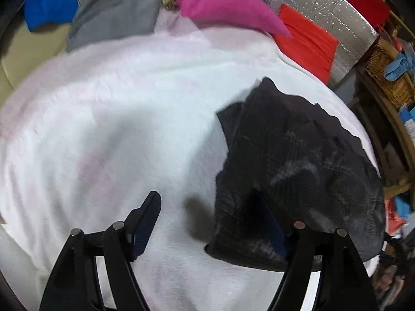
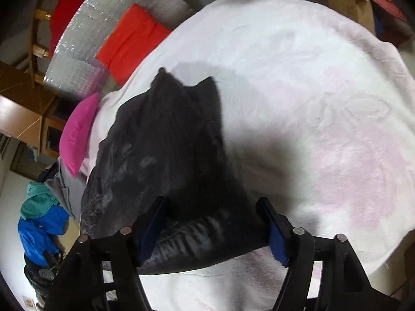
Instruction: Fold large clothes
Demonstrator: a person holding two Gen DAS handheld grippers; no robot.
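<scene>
A black garment [image 1: 298,165] lies folded into a compact bundle on a white blanket [image 1: 116,119]. My left gripper [image 1: 210,215] is open above the blanket, its right finger over the garment's near left edge, its left finger over bare blanket. In the right wrist view the same black garment [image 2: 166,160] lies on the white blanket [image 2: 311,103]. My right gripper [image 2: 212,220] is open, hovering over the garment's near edge, holding nothing.
A magenta pillow [image 1: 220,2], a red cloth [image 1: 308,41], a grey garment [image 1: 114,13] and a blue garment [image 1: 49,5] lie at the blanket's far side. A silver foil mat [image 1: 334,7] and a wicker basket [image 1: 389,77] stand right.
</scene>
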